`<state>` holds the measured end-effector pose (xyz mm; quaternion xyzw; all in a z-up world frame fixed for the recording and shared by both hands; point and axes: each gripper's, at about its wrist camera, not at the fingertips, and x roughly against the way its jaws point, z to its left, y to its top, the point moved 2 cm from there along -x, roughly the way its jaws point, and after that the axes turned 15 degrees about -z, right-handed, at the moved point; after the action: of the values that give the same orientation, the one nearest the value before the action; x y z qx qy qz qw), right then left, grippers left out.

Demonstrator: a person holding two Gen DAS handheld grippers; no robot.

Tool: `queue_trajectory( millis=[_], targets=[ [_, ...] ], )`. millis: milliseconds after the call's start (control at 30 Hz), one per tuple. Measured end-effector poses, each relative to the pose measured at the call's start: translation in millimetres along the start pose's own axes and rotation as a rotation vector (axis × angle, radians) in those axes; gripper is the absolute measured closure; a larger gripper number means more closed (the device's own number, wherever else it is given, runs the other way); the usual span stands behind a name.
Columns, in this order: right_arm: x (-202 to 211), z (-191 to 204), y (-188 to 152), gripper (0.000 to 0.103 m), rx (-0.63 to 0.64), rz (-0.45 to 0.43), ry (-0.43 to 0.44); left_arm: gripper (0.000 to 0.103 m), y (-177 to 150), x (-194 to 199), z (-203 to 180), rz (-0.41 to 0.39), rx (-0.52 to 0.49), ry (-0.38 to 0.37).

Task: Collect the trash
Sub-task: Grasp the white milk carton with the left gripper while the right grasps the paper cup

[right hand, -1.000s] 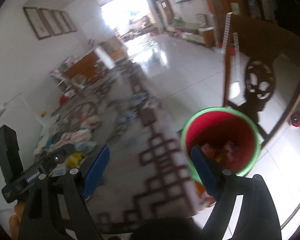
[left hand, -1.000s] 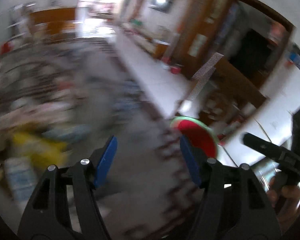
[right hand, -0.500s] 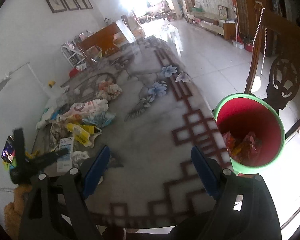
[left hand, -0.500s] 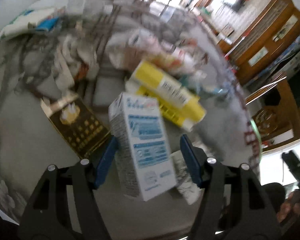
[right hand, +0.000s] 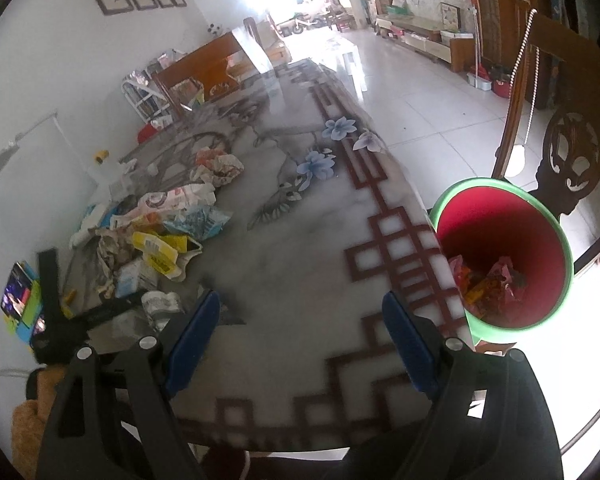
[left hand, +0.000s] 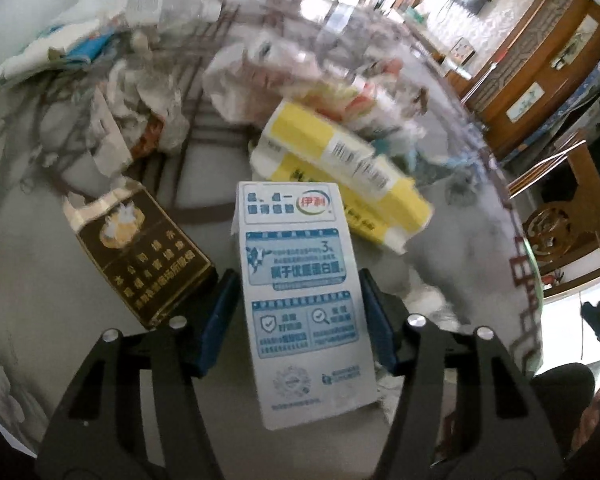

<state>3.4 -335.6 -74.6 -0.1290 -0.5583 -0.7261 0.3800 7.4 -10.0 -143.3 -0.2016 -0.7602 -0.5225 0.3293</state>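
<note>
A white and blue milk carton (left hand: 300, 288) stands on the marble table between the blue pads of my left gripper (left hand: 298, 280). The jaws are closing and the pads touch its two sides. A dark brown cigarette box (left hand: 140, 256) lies just left of it, and a yellow and white box (left hand: 340, 172) lies behind. My right gripper (right hand: 300, 312) hangs open over bare table (right hand: 300, 248) with nothing between its fingers. To its right, a red bin with a green rim (right hand: 500, 240) holds wrappers.
Crumpled paper, bags and wrappers form a trash pile (right hand: 160, 240) along the table's left side. A carved wooden chair (right hand: 572, 152) stands behind the bin, beyond the table's right edge. A phone (right hand: 20, 300) is clipped to the left tool.
The left gripper swung from facing the room down to the trash pile, came around the milk carton and narrowed onto it. The right gripper tipped down toward the table, then held still.
</note>
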Motion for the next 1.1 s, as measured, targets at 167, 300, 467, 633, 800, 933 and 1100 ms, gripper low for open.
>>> queue_trajectory(
  millis=[167, 300, 467, 633, 800, 933, 1100],
  targets=[
    [-10.2, 18.0, -5.8, 0.022, 0.078, 0.037, -0.010, 0.045, 18.4, 31.9, 5.0, -0.122, 0.020, -0.028],
    [-31.5, 55.4, -21.7, 0.022, 0.161, 0.106, 0.036, 0.045, 26.7, 47.0, 11.1, -0.179, 0.051, -0.049],
    [-56.5, 114.7, -43.4, 0.022, 0.317, 0.151, 0.106, 0.045, 31.0, 52.8, 16.6, -0.195, 0.085, -0.081],
    [-82.6, 151.1, -62.0, 0.022, 0.417, 0.193, 0.119, 0.045, 36.7, 65.1, 25.5, -0.231, 0.122, -0.114],
    [-101.8, 167.3, -74.3, 0.022, 0.448, 0.222, 0.121, 0.045, 39.4, 70.4, 36.3, -0.249, 0.165, -0.125],
    [-118.3, 172.9, -83.6, 0.022, 0.472, 0.242, 0.099, 0.045, 39.9, 70.3, 40.4, -0.248, 0.186, -0.136],
    [-133.3, 169.9, -89.0, 0.022, 0.477, 0.256, 0.085, 0.045, 39.6, 70.3, 41.2, -0.247, 0.188, -0.133]
  ],
)
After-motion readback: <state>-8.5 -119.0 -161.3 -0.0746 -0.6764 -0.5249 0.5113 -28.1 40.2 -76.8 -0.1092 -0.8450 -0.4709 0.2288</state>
